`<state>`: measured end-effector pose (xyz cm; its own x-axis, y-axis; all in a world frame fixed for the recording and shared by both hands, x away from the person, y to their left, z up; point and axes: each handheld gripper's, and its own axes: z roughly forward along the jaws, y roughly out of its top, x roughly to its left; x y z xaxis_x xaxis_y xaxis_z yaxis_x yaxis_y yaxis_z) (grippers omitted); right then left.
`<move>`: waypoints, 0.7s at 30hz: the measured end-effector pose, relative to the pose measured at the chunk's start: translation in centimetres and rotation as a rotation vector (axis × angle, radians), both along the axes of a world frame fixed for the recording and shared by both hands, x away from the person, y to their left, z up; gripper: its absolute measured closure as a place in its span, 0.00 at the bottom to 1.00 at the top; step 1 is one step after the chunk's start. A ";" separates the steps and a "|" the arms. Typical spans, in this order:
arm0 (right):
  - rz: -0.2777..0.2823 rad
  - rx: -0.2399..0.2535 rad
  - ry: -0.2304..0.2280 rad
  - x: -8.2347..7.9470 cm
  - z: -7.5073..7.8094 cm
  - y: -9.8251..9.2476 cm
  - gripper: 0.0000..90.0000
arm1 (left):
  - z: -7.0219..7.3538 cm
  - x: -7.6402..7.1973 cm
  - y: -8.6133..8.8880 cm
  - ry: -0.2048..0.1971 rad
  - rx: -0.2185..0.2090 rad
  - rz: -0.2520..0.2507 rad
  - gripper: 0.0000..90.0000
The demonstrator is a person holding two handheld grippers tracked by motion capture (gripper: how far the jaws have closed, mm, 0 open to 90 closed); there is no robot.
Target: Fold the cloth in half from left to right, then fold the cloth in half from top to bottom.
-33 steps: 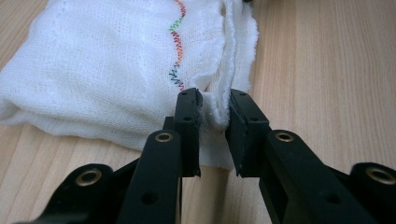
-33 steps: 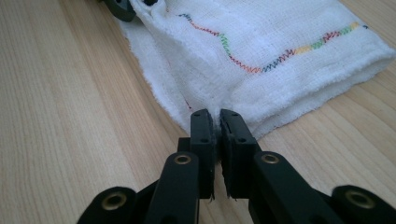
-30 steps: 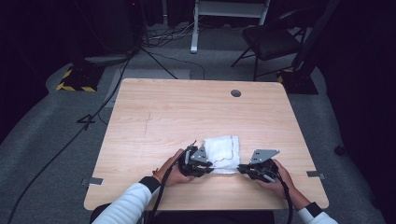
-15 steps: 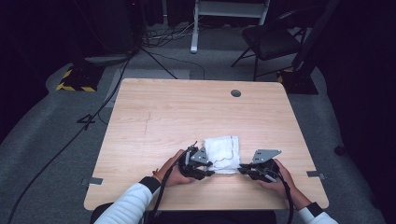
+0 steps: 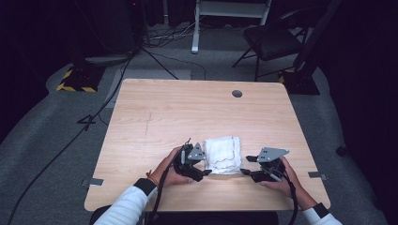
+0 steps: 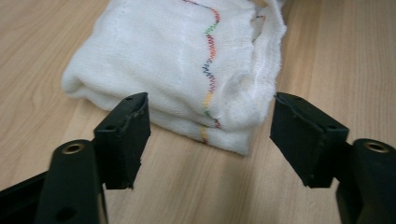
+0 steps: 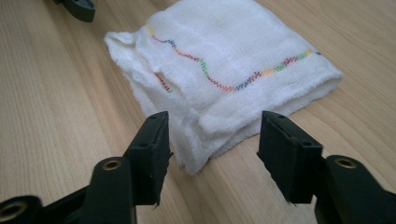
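Now, cloth: the folded white cloth (image 5: 224, 155) with a multicoloured stitch line lies flat on the table (image 5: 187, 112), toward its 6 o'clock edge, between your two grippers.
Left gripper: your left gripper (image 6: 210, 133) is spread wide, its jaws flanking the cloth's near corner without touching it.
Right gripper: your right gripper (image 7: 212, 151) is also spread, the cloth's loose corner at its 12 o'clock, just beyond the jaws.
Step in hand: likely a two-corner pickup, so ease each gripper forward until all layers sit between the jaws, then close.
Containers: I see none on the table.
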<state>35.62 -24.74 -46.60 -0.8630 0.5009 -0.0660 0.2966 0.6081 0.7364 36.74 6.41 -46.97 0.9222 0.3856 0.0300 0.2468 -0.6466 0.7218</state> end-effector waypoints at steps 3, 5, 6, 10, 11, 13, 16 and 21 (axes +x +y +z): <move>-0.020 0.003 0.003 0.1 0.2 0.0 0.41 | 0.2 0.1 0.1 0.000 0.009 0.015 0.22; -0.027 0.003 -0.001 0.1 0.2 -0.1 0.40 | 0.3 0.1 0.2 -0.011 0.018 0.023 0.22; -0.032 0.004 0.000 0.1 0.2 -0.2 0.39 | 0.4 0.1 0.3 -0.021 0.027 0.023 0.21; -0.055 0.003 0.002 0.2 0.3 -0.7 0.39 | 0.5 0.0 0.6 -0.048 0.045 0.032 0.20; -0.059 0.006 0.001 0.3 0.4 -0.8 0.39 | 0.5 -0.1 0.7 -0.051 0.043 0.028 0.20; -0.070 0.011 -0.002 0.4 0.5 -1.0 0.39 | 0.5 -0.2 0.9 -0.067 0.058 0.033 0.20; -0.074 0.006 -0.008 0.5 0.7 -1.2 0.40 | 0.4 -0.6 1.6 -0.072 0.066 0.051 0.21; -0.072 0.009 -0.020 0.7 0.9 -1.3 0.40 | 0.6 -1.1 2.9 -0.086 0.066 0.087 0.21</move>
<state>36.29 -26.05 -45.67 -0.8236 0.5619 -0.0779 0.3246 0.5795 0.7475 35.64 9.35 -46.38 0.8781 0.4587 0.1359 0.2431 -0.6724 0.6991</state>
